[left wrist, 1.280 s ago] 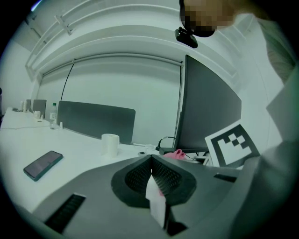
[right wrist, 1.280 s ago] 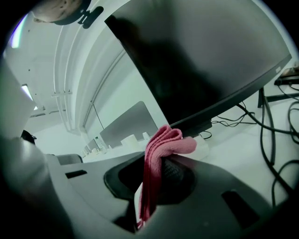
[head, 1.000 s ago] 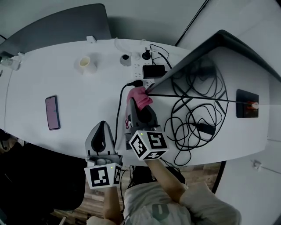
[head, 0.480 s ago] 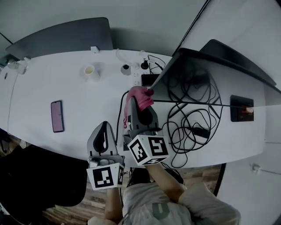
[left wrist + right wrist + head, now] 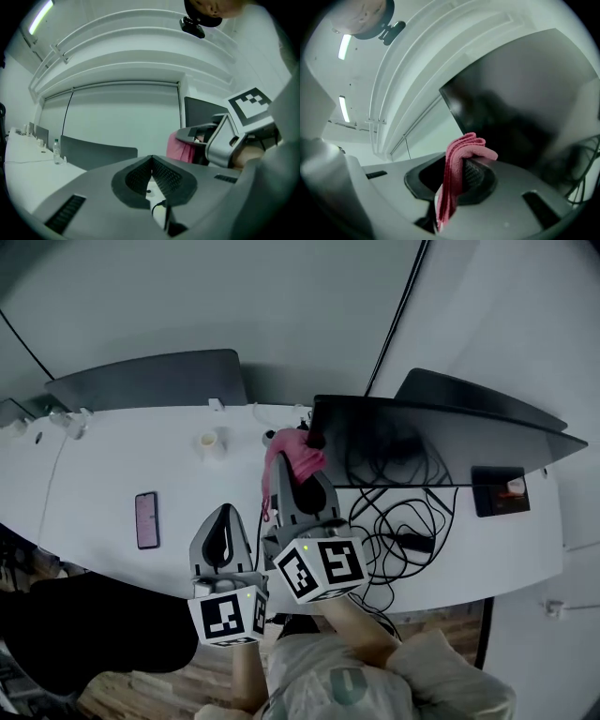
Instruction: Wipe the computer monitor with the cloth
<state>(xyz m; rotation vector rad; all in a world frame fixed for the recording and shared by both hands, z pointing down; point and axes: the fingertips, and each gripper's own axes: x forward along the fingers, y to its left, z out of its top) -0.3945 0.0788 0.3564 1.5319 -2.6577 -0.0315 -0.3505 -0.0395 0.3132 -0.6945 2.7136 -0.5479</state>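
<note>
Monitor [image 5: 441, 442]: dark screen, upright on the white counter [image 5: 112, 474], to the right of the person. In the right gripper view it fills the upper right and its left corner sits just above the cloth.
Cloth [image 5: 286, 457]: pink and folded, held up at the monitor's left edge. Its top bunches over the fingers and a tail hangs down between them. Whether it is touching the glass cannot be told.
Right gripper [image 5: 300, 486]: fingers closed on the cloth, raised off the counter and pointed at the screen's left side.
Left gripper [image 5: 225, 521]: fingers pressed together with nothing between them. It is held low and near the person, just beside the right gripper and well apart from the monitor.
Counter contents: a phone [image 5: 147, 518] lies flat at the left, a pale cup [image 5: 210, 441] stands near the far edge, and a tangle of black cables [image 5: 398, 521] lies below the monitor.
Step in hand (judged): the cloth has been brought to the screen's left edge, so this looks like the start of a wiping pass. Most of the screen lies to the right, not yet covered.
Next move (judged): press the bunched cloth flat to the glass and sweep it rightward along the screen, keeping the grip firm so the cloth does not slip out.
Caution (judged): the hard fingers sit close behind the cloth. Only the fabric should meet the screen, and the hanging tail should stay clear of the cables.
</note>
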